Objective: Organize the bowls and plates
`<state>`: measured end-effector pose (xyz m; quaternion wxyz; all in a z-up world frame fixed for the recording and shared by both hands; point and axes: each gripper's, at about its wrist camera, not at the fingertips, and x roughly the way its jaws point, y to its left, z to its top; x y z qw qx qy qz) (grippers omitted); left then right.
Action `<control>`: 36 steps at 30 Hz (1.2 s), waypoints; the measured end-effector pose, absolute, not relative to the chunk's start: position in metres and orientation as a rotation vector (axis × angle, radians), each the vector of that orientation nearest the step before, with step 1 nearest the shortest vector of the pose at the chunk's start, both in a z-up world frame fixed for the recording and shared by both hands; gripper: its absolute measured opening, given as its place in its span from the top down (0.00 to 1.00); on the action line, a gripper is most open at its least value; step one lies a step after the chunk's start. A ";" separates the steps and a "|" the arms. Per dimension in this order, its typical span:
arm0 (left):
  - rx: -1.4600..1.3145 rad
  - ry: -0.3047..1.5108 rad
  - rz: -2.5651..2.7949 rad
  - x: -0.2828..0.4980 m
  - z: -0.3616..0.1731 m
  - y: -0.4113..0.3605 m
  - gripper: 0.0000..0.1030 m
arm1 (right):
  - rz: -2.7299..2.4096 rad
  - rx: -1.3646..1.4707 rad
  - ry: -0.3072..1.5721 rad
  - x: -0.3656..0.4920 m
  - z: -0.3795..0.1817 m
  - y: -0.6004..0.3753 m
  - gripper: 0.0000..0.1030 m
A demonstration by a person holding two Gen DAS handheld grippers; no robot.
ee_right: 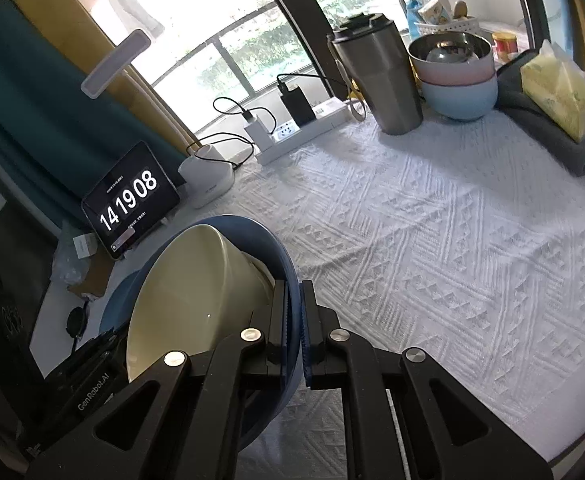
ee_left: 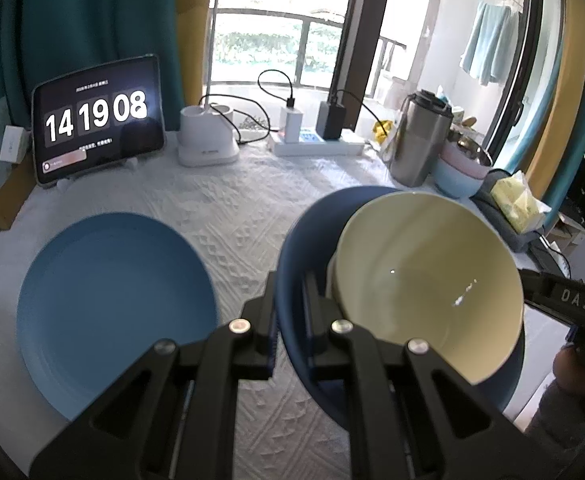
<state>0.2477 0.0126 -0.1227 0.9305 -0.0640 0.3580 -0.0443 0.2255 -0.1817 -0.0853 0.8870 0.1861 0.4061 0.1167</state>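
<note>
A dark blue bowl (ee_left: 296, 248) is held up off the white tablecloth with a cream bowl (ee_left: 424, 276) nested inside it. My left gripper (ee_left: 290, 280) is shut on the dark blue bowl's left rim. My right gripper (ee_right: 292, 292) is shut on the opposite rim of the dark blue bowl (ee_right: 280, 256); the cream bowl (ee_right: 196, 280) shows to its left. A light blue plate (ee_left: 116, 304) lies flat on the cloth to the left of the left gripper.
At the back stand a tablet clock (ee_left: 96, 120), a white lamp base (ee_left: 208, 136), a power strip (ee_left: 316, 144) with chargers, a steel tumbler (ee_left: 420, 136), stacked pastel bowls (ee_right: 458, 80) and a tissue pack (ee_right: 564, 88). The table's front edge (ee_right: 552, 436) is near.
</note>
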 end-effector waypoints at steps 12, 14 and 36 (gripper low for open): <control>-0.157 0.707 -0.085 0.243 -0.110 0.033 0.92 | 0.258 0.354 0.820 0.228 -0.069 -0.162 0.92; -0.162 0.702 -0.080 0.243 -0.108 0.038 0.92 | 0.263 0.350 0.819 0.229 -0.067 -0.157 0.92; -0.223 0.672 -0.021 0.235 -0.101 0.098 0.92 | 0.328 0.279 0.820 0.242 -0.055 -0.095 0.92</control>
